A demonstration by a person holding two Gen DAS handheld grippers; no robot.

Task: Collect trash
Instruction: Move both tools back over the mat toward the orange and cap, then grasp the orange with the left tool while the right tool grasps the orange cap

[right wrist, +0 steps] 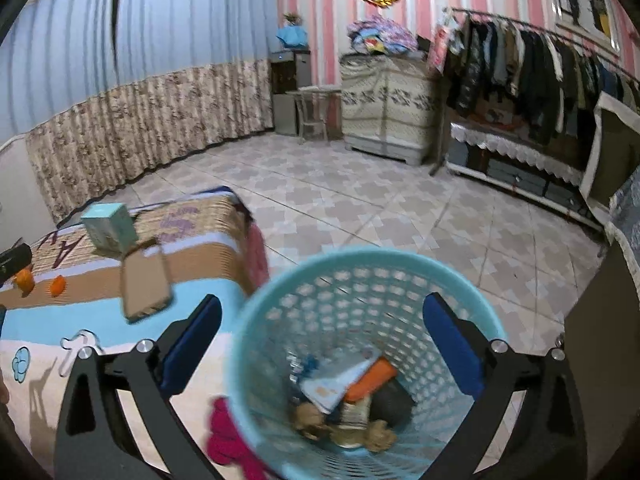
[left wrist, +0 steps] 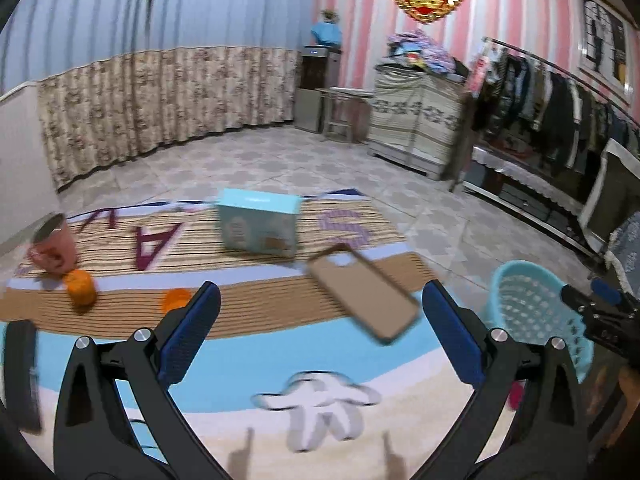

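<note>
Both grippers, left gripper (left wrist: 320,328) and right gripper (right wrist: 322,332), gape released; perforated plastic basket (right wrist: 360,280) holds crumpled trash (right wrist: 348,396).

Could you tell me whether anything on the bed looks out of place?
Yes: the pink cup leans over beside an orange, and a flat cardboard piece lies askew near the edge by the basket.

Black tool (left wrist: 320,320) arms, blue pads (left wrist: 191,336), silver screws (left wrist: 142,335)
</note>
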